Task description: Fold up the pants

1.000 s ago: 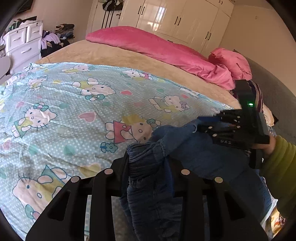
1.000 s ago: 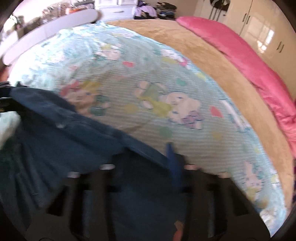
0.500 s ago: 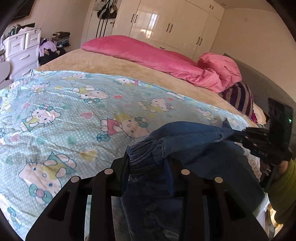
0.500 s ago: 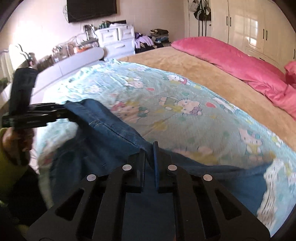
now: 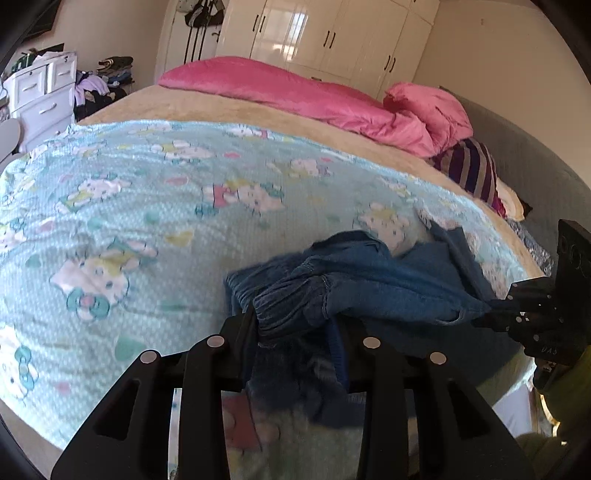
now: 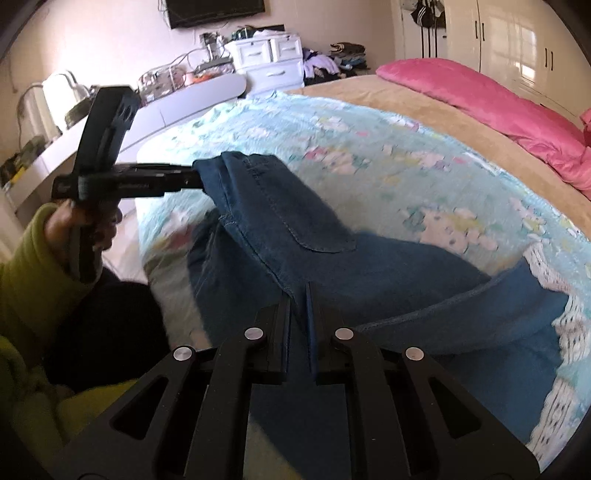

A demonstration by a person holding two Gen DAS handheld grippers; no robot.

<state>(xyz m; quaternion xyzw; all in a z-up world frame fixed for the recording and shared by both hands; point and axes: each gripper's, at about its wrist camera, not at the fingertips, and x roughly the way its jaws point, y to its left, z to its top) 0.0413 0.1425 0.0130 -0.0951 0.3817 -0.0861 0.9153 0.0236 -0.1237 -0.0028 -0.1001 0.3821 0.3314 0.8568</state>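
The blue denim pants (image 6: 295,236) hang stretched between the two tools at the near edge of the bed (image 5: 295,110), above the light blue cartoon-cat blanket (image 5: 147,206) that covers the bed's near half. The left hand-held gripper (image 5: 295,328) is pinching a gathered, ribbed bunch of the denim, with cloth spilling down between its fingers (image 5: 240,332). Seen from the right wrist, it reaches in from the left and bites the pants at the top corner (image 6: 192,179), the person's left hand (image 6: 85,225) in a yellow-green sleeve wrapped round its grip. The right hand-held gripper (image 6: 301,314) has its jaws pressed nearly together on a thin fold of the denim; in the left wrist view it sits at the right edge of the pants (image 5: 517,317), where small pale lettering on its body is too blurred to read. A seam and a curved pocket edge run across the taut upper panel. Beyond the blanket lies tan bedding, then a pink duvet (image 5: 314,96) along the bed's far side, and white wardrobe doors (image 5: 332,37) behind it. A wall-mounted television (image 6: 214,11) hangs past the bed's foot.
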